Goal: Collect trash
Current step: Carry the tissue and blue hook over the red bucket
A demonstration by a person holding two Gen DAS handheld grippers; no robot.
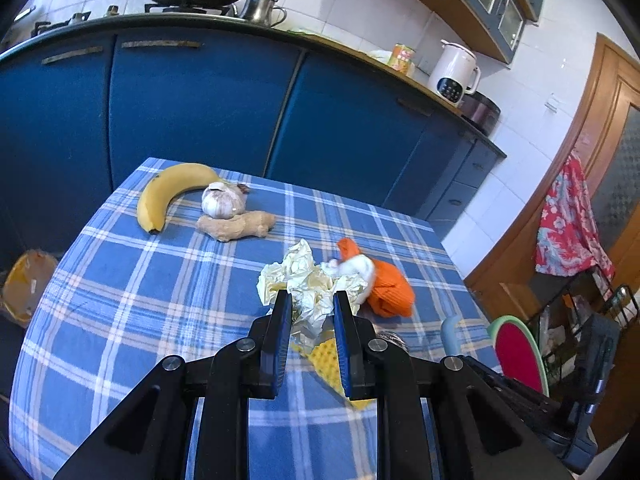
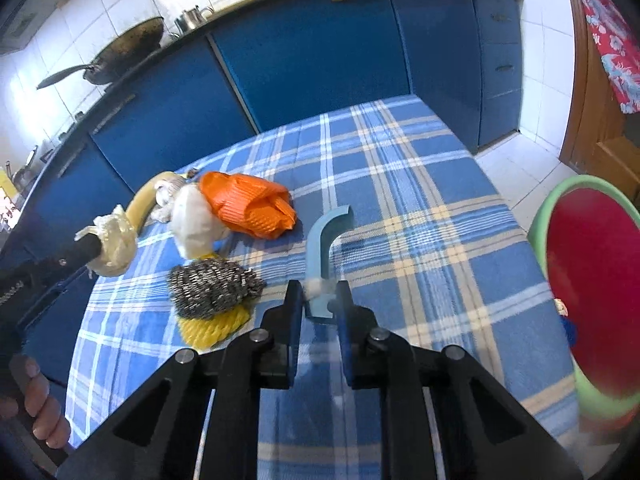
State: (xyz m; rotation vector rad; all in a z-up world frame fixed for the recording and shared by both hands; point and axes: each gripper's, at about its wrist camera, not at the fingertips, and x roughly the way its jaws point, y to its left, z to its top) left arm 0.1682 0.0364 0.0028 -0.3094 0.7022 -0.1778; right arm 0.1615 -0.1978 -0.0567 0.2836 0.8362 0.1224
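My left gripper (image 1: 310, 304) is shut on a crumpled pale-yellow plastic wrapper (image 1: 304, 280) and holds it above the checked tablecloth (image 1: 160, 304); it also shows in the right wrist view (image 2: 114, 246). An orange mesh bag (image 1: 390, 286) with a white foam piece (image 1: 358, 266) lies just behind it. My right gripper (image 2: 318, 292) has its jaws slightly apart, with a small white scrap (image 2: 318, 288) between the tips, over a blue curved plastic piece (image 2: 322, 256). A yellow foam net (image 2: 212, 326) lies under a steel scourer (image 2: 212, 286).
A banana (image 1: 168, 194), garlic bulb (image 1: 222, 202) and ginger root (image 1: 236, 226) lie at the table's far left. A red bin with a green rim (image 2: 592, 300) stands off the table's right edge. Blue cabinets (image 1: 192, 108) stand behind.
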